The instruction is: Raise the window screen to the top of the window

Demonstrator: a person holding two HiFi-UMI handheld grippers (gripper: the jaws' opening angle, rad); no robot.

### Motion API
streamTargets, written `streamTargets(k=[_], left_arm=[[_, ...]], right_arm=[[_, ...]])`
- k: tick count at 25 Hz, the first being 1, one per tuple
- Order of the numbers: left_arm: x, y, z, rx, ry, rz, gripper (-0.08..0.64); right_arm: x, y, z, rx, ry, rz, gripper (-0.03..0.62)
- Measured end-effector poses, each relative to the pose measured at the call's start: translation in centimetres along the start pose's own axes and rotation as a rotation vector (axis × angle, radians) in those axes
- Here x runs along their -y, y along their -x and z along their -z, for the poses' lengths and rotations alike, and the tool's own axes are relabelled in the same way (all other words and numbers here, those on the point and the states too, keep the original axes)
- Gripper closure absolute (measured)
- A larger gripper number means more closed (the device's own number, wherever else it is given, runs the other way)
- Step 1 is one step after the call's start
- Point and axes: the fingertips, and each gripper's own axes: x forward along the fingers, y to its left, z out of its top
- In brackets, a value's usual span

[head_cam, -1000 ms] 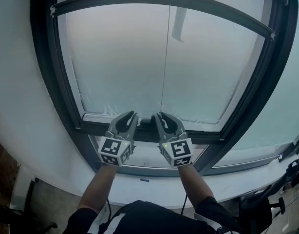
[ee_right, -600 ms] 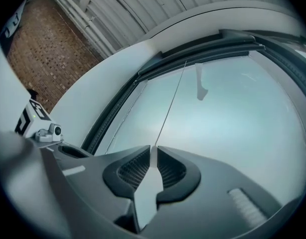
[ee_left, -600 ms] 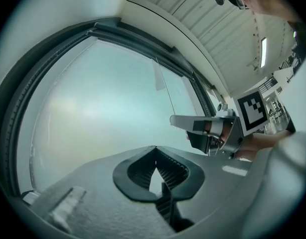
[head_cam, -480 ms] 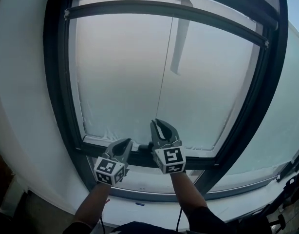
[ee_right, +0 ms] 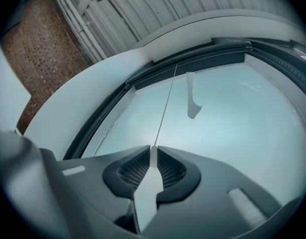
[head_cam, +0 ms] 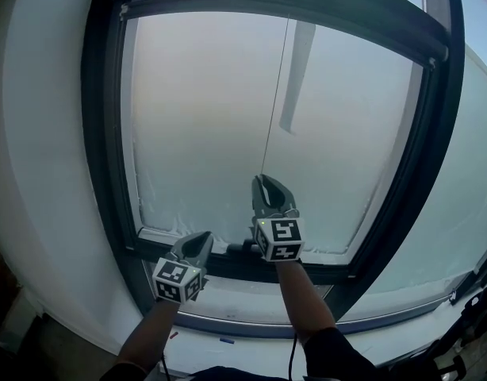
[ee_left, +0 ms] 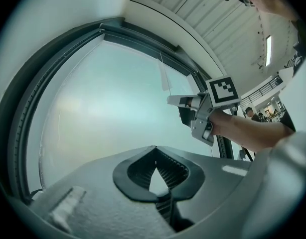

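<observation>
The pale frosted window screen (head_cam: 204,117) fills the dark window frame (head_cam: 109,133). A thin pull cord (head_cam: 275,94) hangs down its middle. My right gripper (head_cam: 263,178) is raised in front of the screen, shut on the small white end piece (ee_right: 153,156) of the cord (ee_right: 165,103), which runs straight up from its tips. My left gripper (head_cam: 202,238) sits lower at the frame's dark bottom bar (head_cam: 331,275); its jaws (ee_left: 155,148) are shut with nothing between them. The left gripper view shows the right gripper (ee_left: 173,100) up and to its right.
A pale vertical strip (head_cam: 295,78) shows at the screen's upper right of centre. A small dark knob (head_cam: 239,248) sits on the bottom bar between my arms. White wall (head_cam: 45,173) flanks the frame on the left, and a white sill (head_cam: 251,344) lies below.
The right gripper has risen well above the bottom bar, still pinching the cord end. The left gripper's jaws have closed, and it has stayed low by the bar.
</observation>
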Motion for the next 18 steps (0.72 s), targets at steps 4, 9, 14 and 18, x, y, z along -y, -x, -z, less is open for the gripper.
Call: streamTargets(k=[4,9,14,18], left_arm=[[-0.1,-0.1,-0.1,0.003,0.026,0.005,0.554],[0.1,0.3,-0.5,0.021,0.048,0.024,0.554],[0.6,0.5,-0.4,0.035,0.063,0.045,0.554],[1.4,0.7,0.2,0.036,0.040,0.077,0.554]], right_arm=[[-0.6,-1.0,-0.5,-0.017,0.020,-0.027,0.543],[-1.6,0.3,-1.4,0.024,0.046,-0.019,0.540],[-1.4,1.8,-1.3,0.046,0.005,0.001,0.431],[-0.8,3.8,0.0,0.022,-0.006,0.022,0.419]])
